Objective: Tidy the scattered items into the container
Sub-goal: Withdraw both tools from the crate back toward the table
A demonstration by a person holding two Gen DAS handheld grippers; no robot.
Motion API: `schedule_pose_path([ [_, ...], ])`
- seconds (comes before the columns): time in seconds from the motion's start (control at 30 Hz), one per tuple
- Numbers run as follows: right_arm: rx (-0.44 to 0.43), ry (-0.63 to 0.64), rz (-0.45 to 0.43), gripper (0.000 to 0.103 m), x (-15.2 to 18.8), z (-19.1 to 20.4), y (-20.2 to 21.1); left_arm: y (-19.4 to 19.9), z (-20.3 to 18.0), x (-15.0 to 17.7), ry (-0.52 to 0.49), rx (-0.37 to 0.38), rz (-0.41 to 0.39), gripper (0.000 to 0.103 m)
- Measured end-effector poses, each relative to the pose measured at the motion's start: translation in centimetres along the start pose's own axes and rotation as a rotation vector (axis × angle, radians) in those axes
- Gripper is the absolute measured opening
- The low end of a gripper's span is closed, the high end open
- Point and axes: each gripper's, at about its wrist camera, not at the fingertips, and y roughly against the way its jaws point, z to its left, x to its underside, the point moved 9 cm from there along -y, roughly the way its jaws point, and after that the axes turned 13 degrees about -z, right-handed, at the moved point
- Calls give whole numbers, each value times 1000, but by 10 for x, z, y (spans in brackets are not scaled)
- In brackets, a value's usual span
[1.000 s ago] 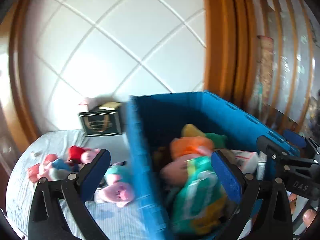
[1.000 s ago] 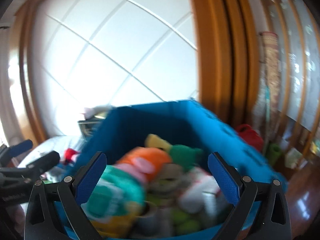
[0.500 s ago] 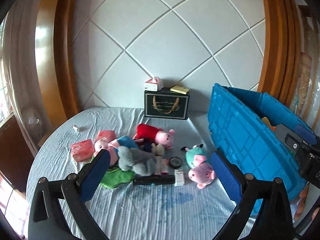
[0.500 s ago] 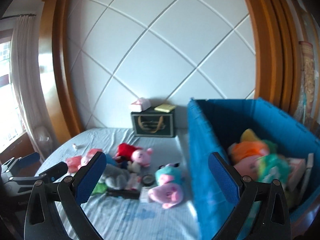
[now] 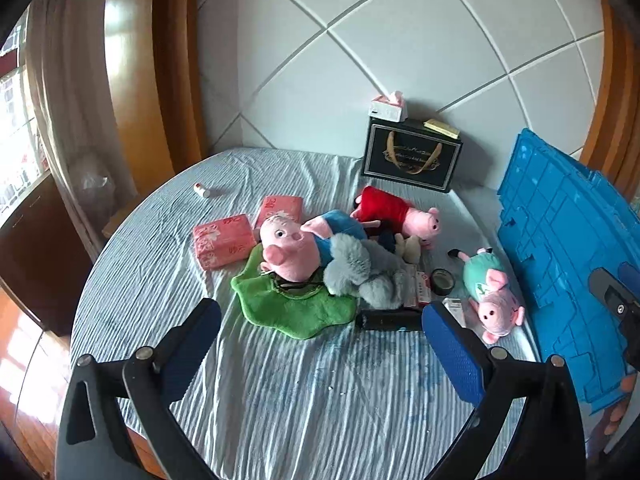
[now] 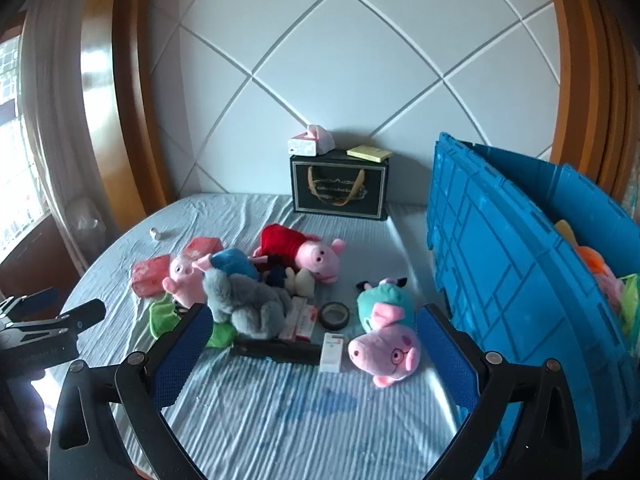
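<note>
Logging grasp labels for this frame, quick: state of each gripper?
Left gripper: open, holding nothing, above the bed.
Right gripper: open, holding nothing, above the bed.

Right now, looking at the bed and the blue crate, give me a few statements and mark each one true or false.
1. Both tongs, left and right, are open and hold nothing. True.
2. The blue crate is empty. False: soft toys lie inside it.
3. The tissue box sits on the black gift box. True.
4. The red-dressed pig plush is in the crate. False: it lies on the bed.
5. The grey plush partly overlaps the green cloth. True.
</note>
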Motion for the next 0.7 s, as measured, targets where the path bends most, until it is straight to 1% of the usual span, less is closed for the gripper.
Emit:
schedule_pose_path([
  [0.07, -45, -32, 17, 103, 8, -2, -17, -15, 9, 5, -10, -26, 27, 102],
  [0.13, -73, -59, 38, 103, 19, -4, -34, -29, 19, 12, -5, -47, 53, 102],
  [0.23, -90, -79, 110, 103, 47, -10, -64, -51, 34, 33, 33, -66, 106, 102],
  [0.33, -76, -95, 190, 103, 78, -15, -86, -72, 47, 58, 51, -95, 161, 102],
  [0.4, -81, -102, 240, 103, 95, -17, -93, -87, 54, 78, 53, -121, 214, 102],
  [0.47, -64, -100, 278, 103, 109, -21, -102, -100, 59, 96, 48, -134, 268, 102],
  [0.6, -23, -120, 327, 103, 129, -31, -114, -123, 66, 115, 17, -130, 322, 102],
  [0.7, 18, -121, 361, 103, 142, -35, -120, -140, 68, 118, 7, -96, 337, 102],
])
